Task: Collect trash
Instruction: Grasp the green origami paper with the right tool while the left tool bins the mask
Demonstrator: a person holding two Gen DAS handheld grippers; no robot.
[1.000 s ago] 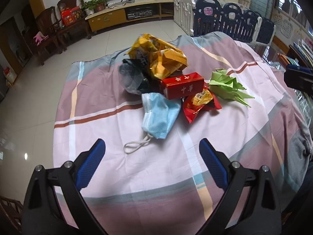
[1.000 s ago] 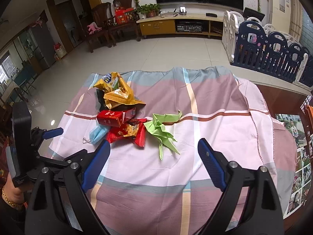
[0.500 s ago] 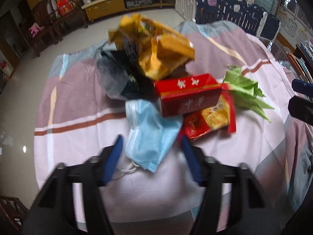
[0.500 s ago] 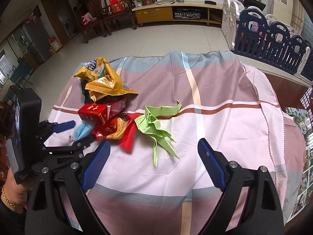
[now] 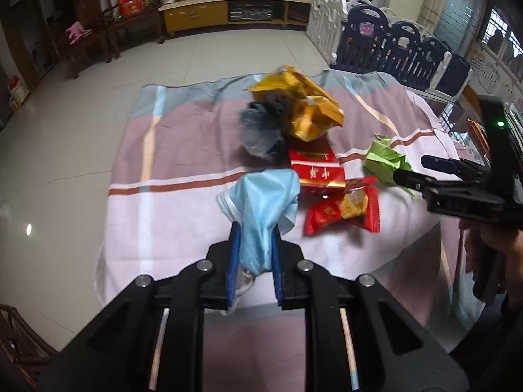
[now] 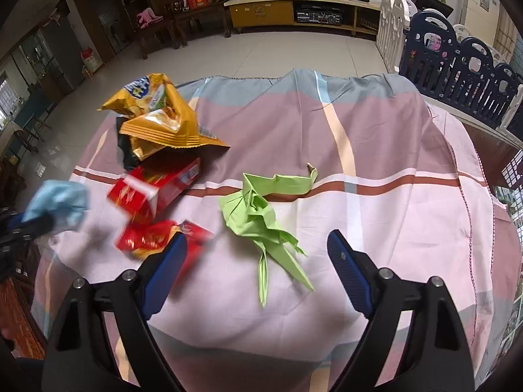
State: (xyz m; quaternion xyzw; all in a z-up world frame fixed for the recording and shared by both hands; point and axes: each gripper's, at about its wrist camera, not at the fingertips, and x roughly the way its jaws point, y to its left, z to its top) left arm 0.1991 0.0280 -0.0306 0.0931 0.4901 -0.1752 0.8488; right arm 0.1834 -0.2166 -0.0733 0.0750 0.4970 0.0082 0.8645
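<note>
Blue face mask [image 5: 261,202] pinched between the blue pads of the left claw [image 5: 254,261], whose jaws have just been closing on it; mask lifted off the cloth-covered worktop [image 5: 170,202]. Beside it: red carton [image 5: 315,170], red snack wrapper [image 5: 343,210], yellow chip bag [image 5: 304,107]. Right claw [image 6: 258,261] open, jaws narrowing slightly, straddling the green folded paper [image 6: 258,209] without touching it.

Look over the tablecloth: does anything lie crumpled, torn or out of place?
Yes. Litter sits heaped on the tablecloth: a crumpled yellow snack bag, a red box, a red wrapper and creased green paper. The left tool pinches a blue face mask.
</note>
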